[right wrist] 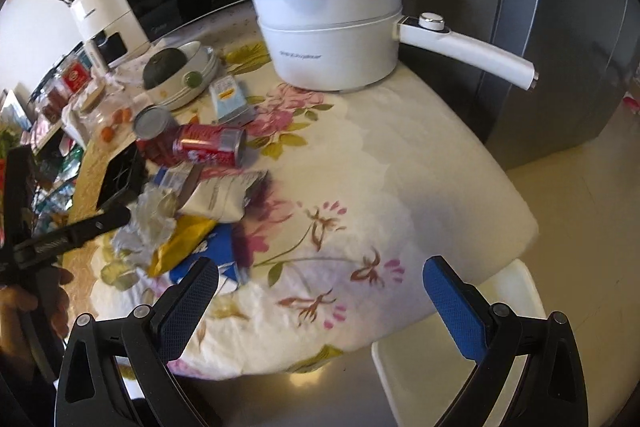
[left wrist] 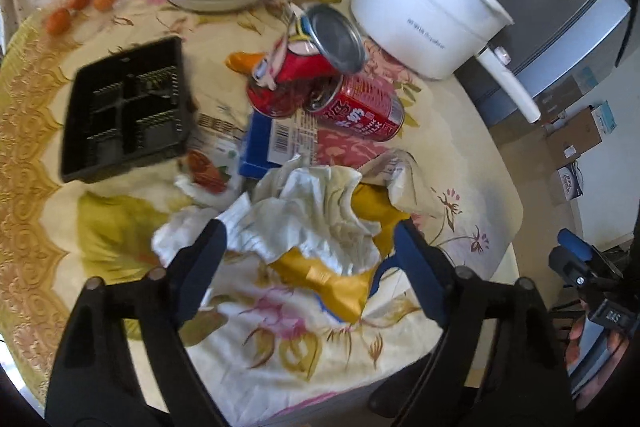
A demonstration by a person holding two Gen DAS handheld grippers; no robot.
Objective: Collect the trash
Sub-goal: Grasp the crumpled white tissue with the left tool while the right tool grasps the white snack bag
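- The left claw [left wrist: 308, 247] hangs over the trash pile with its jaws wide, one on each side of the crumpled white paper [left wrist: 304, 223]. The pads do not press on it.
- A gold wrapper [left wrist: 340, 287] lies partly under that paper.
- At 12 o'clock from the paper lie two red cans [left wrist: 320, 87] on their sides, touching each other.
- A black tray [left wrist: 128, 107] sits at 10 o'clock, near the worktop [left wrist: 120, 227] edge.
- The right claw [right wrist: 320, 279] is wide and holds nothing. It hangs over bare flowered cloth, with the trash at its 10 o'clock.
- A white pot [right wrist: 332, 39] stands at the back.
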